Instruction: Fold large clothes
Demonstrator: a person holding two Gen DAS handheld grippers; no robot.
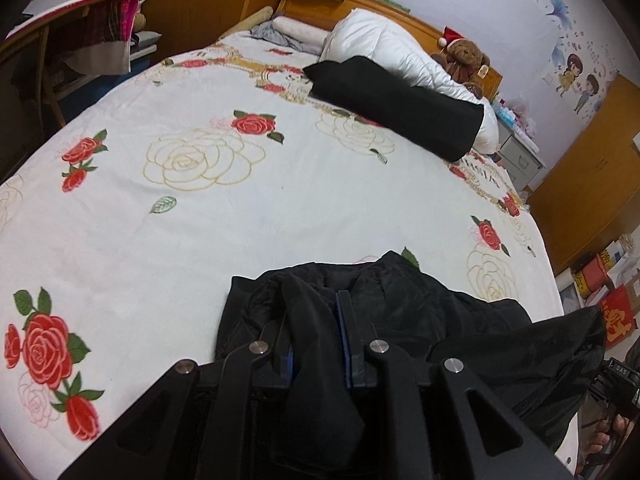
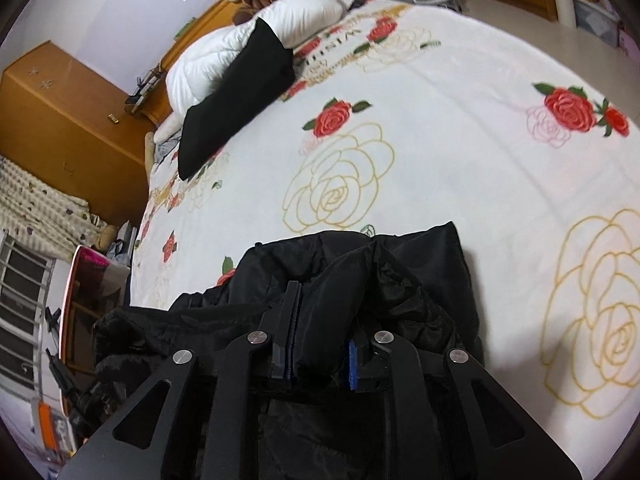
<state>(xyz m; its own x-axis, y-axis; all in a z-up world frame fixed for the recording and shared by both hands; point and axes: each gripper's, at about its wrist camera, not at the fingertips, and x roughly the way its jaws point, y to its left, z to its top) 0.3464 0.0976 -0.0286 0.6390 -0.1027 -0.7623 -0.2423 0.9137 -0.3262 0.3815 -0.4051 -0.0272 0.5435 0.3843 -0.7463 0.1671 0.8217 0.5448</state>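
Black, slightly shiny fabric fills the near edge of both views: a dark jacket [image 1: 400,304] lies bunched at the near side of the bed, its far edge resting on the rose-printed bedspread [image 1: 280,200]. In the left wrist view a fold of it runs up between the fingers of the left claw [image 1: 318,344], whose blue-lined pads are closed on the cloth. In the right wrist view the same jacket [image 2: 360,272] is heaped over the right claw [image 2: 322,344]; a thick fold sits between its blue pads, which pinch it, though the right finger is largely buried under fabric and its tip cannot be made out. How the garment is laid out, sleeves, collar or front, cannot be read, since black on black hides the seams and the near part is cut off behind the claw frames.

Farther up the bed a black folded piece [image 1: 400,108] lies across the spread, its far end leaning on a white quilted duvet [image 1: 380,44]. A brown teddy bear [image 1: 466,60] with a red hat sits by the wooden headboard [image 1: 360,4], partly hidden by the duvet. At the lower right corner of the left view a person's hand [image 1: 608,436] is only partly seen at the picture's dark rim. Blur softens the room's edges.
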